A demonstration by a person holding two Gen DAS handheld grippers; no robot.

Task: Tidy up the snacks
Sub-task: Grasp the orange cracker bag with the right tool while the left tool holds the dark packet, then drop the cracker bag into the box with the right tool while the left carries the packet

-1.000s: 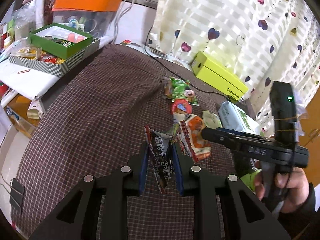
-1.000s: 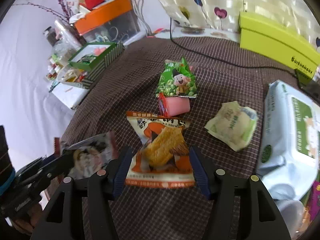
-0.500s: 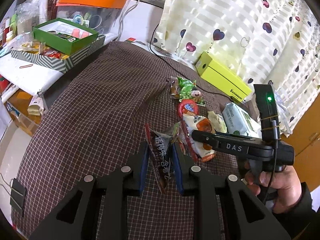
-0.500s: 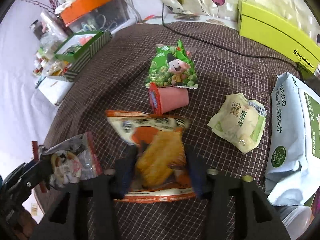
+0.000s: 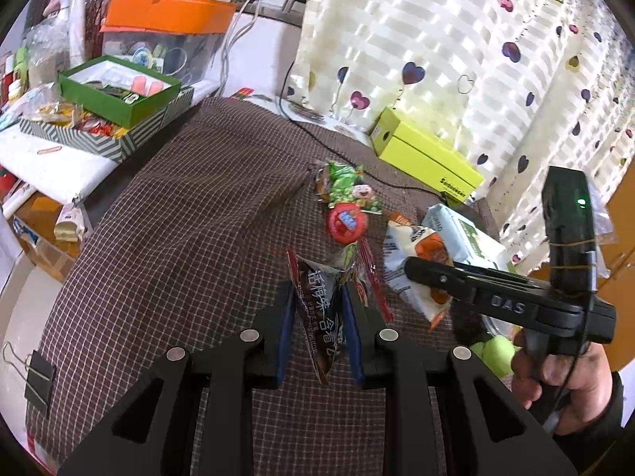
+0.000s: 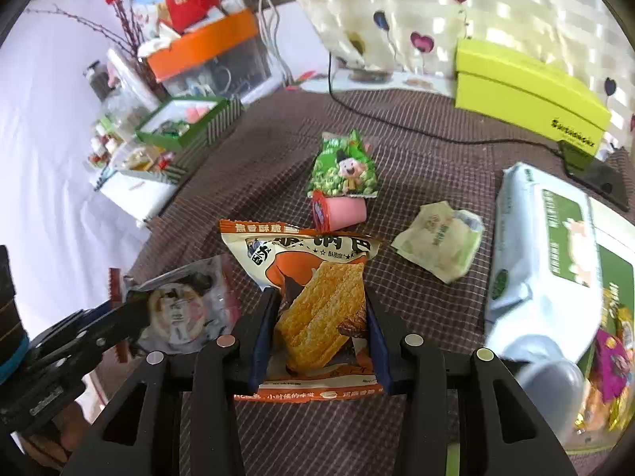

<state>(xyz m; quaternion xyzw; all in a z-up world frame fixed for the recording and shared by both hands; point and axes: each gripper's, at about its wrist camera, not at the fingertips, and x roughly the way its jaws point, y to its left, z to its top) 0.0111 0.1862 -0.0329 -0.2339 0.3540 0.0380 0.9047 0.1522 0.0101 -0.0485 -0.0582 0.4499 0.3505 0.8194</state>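
orange cracker packet (image 6: 317, 305): upright, lifted off checked cloth, pinched at its sides | dark plum-candy packet (image 5: 321, 309): held edge-on, left of cracker packet | green pea packet (image 6: 344, 168): flat, beyond cracker packet | pink jelly cup (image 6: 337, 212): on its side, touching pea packet | pale crumpled wrapper (image 6: 440, 240): flat, right of jelly cup

Ahead of you, pea packet (image 6: 344, 166) just behind jelly cup (image 6: 337, 209), wipes pack (image 6: 543, 254) far right on the cloth (image 6: 416, 150).
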